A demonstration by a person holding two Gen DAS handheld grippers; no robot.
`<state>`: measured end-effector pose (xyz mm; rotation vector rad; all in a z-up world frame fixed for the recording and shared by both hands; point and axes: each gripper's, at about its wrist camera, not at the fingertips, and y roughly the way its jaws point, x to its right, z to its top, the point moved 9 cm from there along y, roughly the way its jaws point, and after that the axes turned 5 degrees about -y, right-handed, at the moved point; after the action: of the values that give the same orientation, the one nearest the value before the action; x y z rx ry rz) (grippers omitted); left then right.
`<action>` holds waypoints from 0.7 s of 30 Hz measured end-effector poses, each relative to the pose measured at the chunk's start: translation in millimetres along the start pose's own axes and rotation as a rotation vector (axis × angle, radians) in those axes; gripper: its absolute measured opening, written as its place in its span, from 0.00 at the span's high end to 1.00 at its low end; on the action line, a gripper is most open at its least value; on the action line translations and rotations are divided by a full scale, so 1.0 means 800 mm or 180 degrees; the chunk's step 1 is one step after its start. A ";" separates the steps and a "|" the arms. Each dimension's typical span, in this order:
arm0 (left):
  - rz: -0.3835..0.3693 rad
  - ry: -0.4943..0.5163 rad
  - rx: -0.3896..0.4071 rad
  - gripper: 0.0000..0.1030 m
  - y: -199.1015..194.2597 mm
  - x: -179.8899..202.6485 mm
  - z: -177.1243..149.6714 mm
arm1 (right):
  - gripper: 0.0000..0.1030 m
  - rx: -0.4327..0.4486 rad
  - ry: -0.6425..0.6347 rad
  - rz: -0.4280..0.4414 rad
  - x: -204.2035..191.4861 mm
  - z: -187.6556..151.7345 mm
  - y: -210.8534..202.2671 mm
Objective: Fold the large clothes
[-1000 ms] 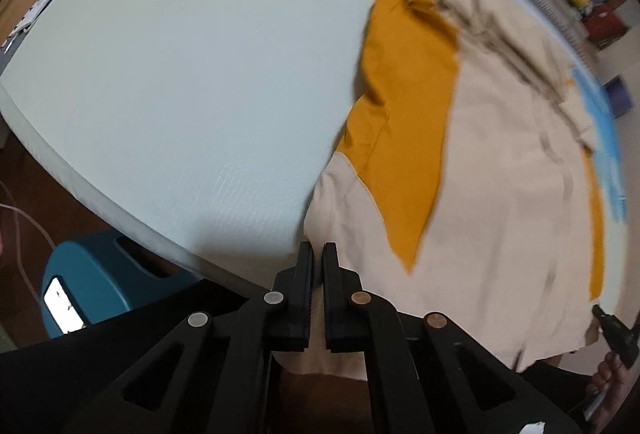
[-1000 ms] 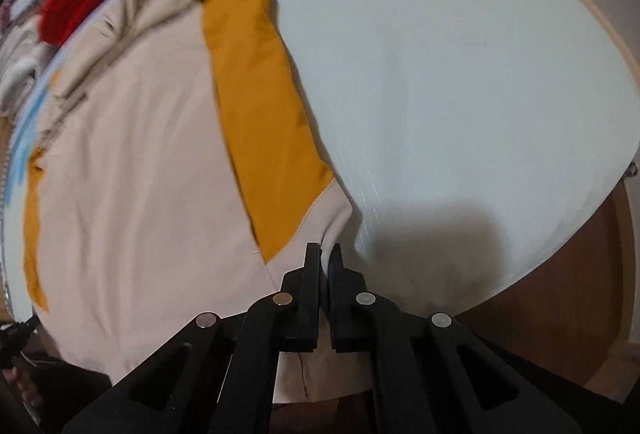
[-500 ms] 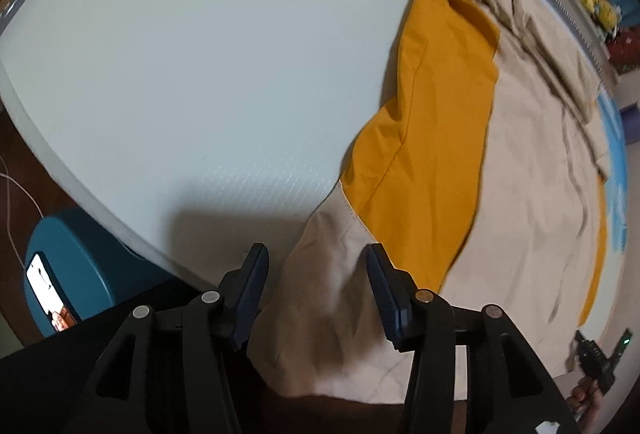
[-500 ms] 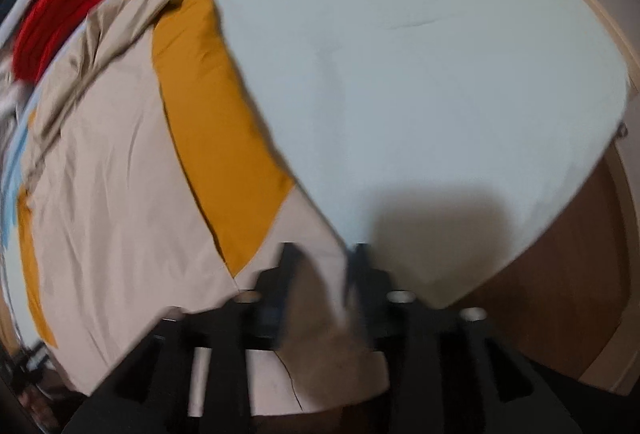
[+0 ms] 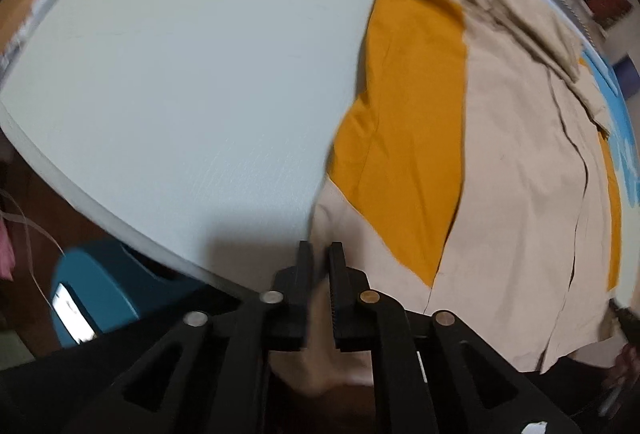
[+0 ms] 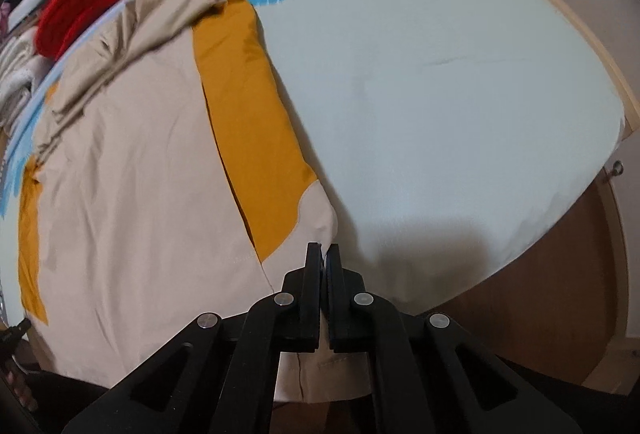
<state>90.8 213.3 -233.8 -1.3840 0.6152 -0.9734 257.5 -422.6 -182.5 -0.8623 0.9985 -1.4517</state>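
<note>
My left claw point(image 5: 319, 248) is clamped on the near hem of the beige-and-mustard garment point(image 5: 516, 170); my right claw point(image 6: 324, 250) pinches the opposite hem corner point(image 6: 320, 222). The garment lies spread on the pale mattress point(image 5: 180, 74), its hem at the near edge. Its collar end bunches up, blurred. Beyond it a red bundle point(image 6: 92, 14), perhaps knitwear, is cut off by the frame. A blue stool point(image 5: 104, 286) sits below.

We see a pale bed point(image 6: 440, 94) with blue leaf print, a brown wooden floor point(image 6: 560, 294), a teal stool point(image 5: 108, 286), a red cushion point(image 6: 92, 14) behind.
</note>
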 end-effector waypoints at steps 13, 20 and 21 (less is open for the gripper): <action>0.0172 0.0098 -0.0001 0.82 0.006 0.003 -0.008 | 0.85 -0.0169 -0.0226 -0.0164 -0.016 0.005 0.030; 0.0299 0.0232 0.0036 0.93 0.005 0.012 -0.010 | 0.96 -0.0049 -0.0193 -0.0063 -0.028 0.010 0.015; 0.0311 0.0246 0.0037 0.93 0.005 0.015 -0.010 | 0.96 -0.0067 -0.0189 -0.0063 -0.032 0.010 0.017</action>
<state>90.7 198.9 -236.6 -1.2987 0.7274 -0.9540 272.4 -398.6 -191.3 -0.9277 0.9648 -1.4265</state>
